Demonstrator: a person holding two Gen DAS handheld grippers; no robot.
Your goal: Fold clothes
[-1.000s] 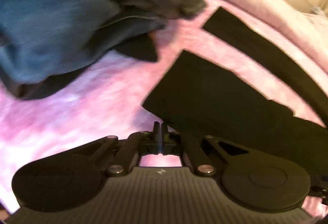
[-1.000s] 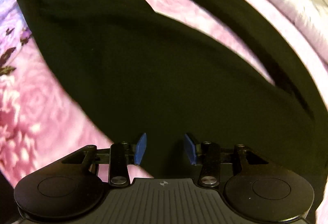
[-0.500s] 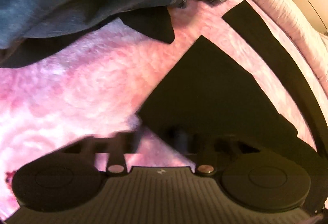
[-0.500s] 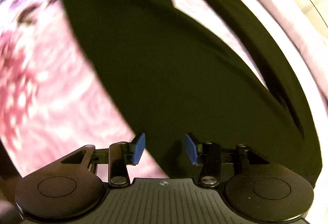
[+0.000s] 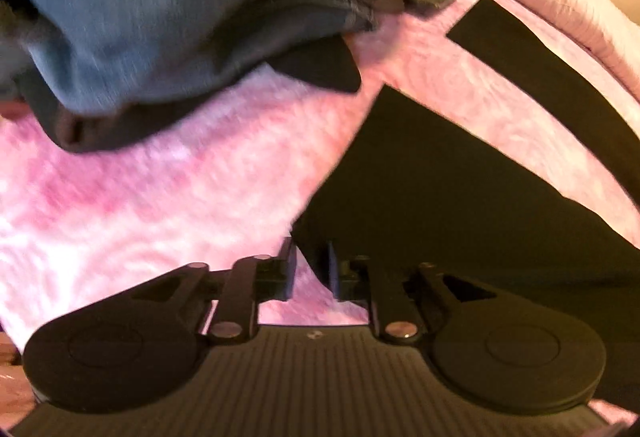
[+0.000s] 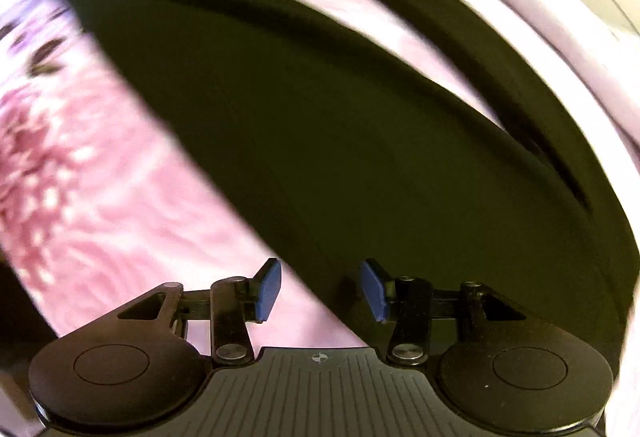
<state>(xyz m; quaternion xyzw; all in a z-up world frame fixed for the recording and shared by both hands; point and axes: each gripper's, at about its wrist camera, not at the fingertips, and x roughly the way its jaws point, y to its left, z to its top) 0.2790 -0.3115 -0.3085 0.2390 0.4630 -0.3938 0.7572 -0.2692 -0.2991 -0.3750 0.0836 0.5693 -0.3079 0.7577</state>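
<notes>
Black garment [image 5: 460, 197] lying on pink blanket [image 5: 160, 197]; left gripper [image 5: 310, 269] opening, empty; right gripper [image 6: 320, 287] hovering unclenched, empty.

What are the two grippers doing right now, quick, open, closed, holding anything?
Left gripper: jaws opening, nothing gripped; the black garment edge lies just beyond them.
Right gripper: open, holding nothing, above the black garment's edge.

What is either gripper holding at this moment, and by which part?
Nothing. The left gripper is opening just off the corner of the black garment, its pads clear of the cloth. The right gripper stands open above it.
</notes>
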